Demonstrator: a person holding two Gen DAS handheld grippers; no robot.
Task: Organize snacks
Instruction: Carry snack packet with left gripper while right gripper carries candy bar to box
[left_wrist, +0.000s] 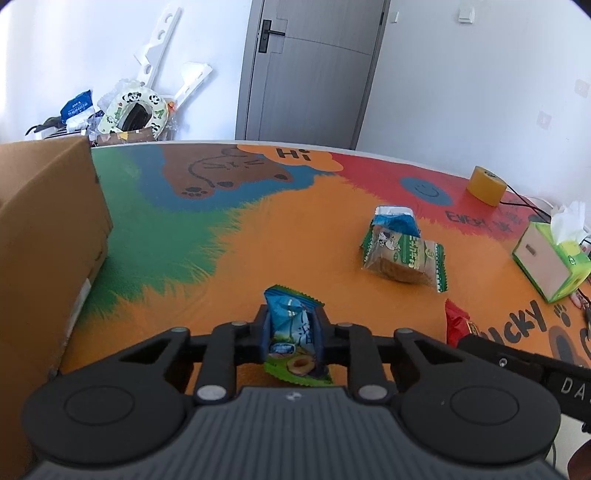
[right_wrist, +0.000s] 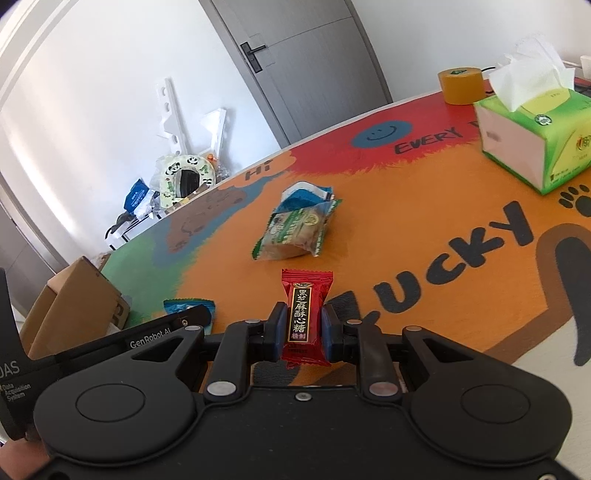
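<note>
A: Left wrist view first. What's the left gripper (left_wrist: 293, 328) doing?

B: Clenched on a blue snack packet (left_wrist: 295, 334). Pads press it from both sides; packet stands upright between them, green end toward the cam, blue crimped end pointing away, over the orange part of the table mat (left_wrist: 258, 240).

A: Other snacks in that view?

B: Two lie together mid-right on the mat: a green-edged biscuit pack (left_wrist: 406, 258) resting partly on a blue-and-white packet (left_wrist: 395, 218). Well apart from the gripper. Cardboard box (left_wrist: 48, 229) fills the left side. Yellow tape roll (left_wrist: 485, 184) far right, tissue box (left_wrist: 550, 258) nearer on the right edge. A red candy (left_wrist: 456, 321) pokes out beside the other tool's black body, low right.

A: Ok, right wrist view.

B: Right gripper (right_wrist: 304, 325) is grasping that red candy (right_wrist: 306, 314), jaws tight on its middle, wrapper upright w/ gold lettering facing the cam. Held over the mat by the "LUCKY" print.

A: And the rest?

B: Biscuit pack (right_wrist: 295, 232) just beyond the candy, still overlapping the blue-and-white packet (right_wrist: 306, 195). Blue snack packet (right_wrist: 192, 308) peeks out at left behind the left tool's finger. Cardboard box (right_wrist: 77, 299) far left, tissue box (right_wrist: 535, 144) and tape roll (right_wrist: 460, 86) upper right.
</note>
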